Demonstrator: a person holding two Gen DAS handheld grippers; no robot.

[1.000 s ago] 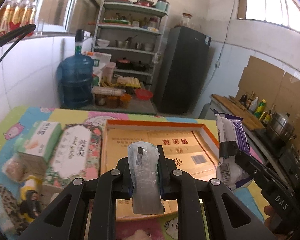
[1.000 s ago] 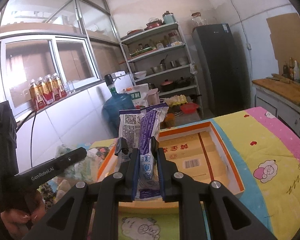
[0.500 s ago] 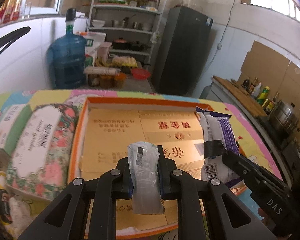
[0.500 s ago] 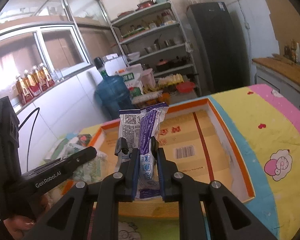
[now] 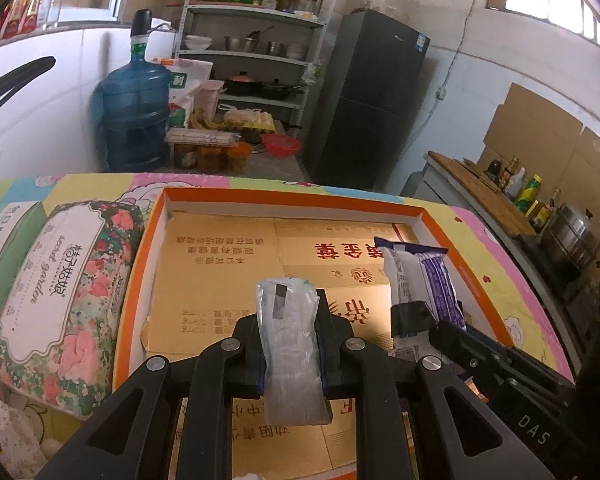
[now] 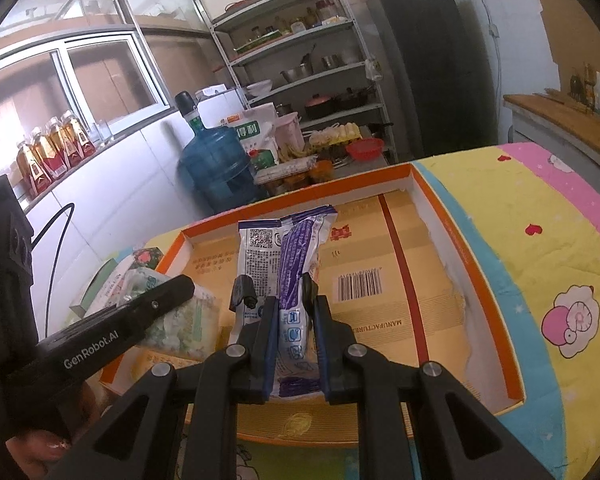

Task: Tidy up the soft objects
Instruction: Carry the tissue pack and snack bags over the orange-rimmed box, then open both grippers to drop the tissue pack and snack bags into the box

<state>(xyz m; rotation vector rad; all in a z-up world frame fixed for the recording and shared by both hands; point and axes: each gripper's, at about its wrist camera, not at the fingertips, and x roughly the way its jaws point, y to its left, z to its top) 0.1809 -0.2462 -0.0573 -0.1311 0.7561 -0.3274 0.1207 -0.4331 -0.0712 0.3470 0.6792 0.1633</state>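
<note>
- The left gripper [image 5: 288, 344] has its jaws clenched on a clear pack [image 5: 290, 344]. It sits at the bottom middle of the left view, above the orange box [image 5: 292, 199].
- The right gripper [image 6: 292, 320] squeezes a purple and white packet [image 6: 290, 264], low in the middle of its view, over the same box.
- Both packs are soft. I think one could bend or slip out if it is let go too high.
- They are close, so they could bump.
- Each pack stands up tall, long side pointing away from the camera, toward the shelf [image 5: 256, 12].
</note>
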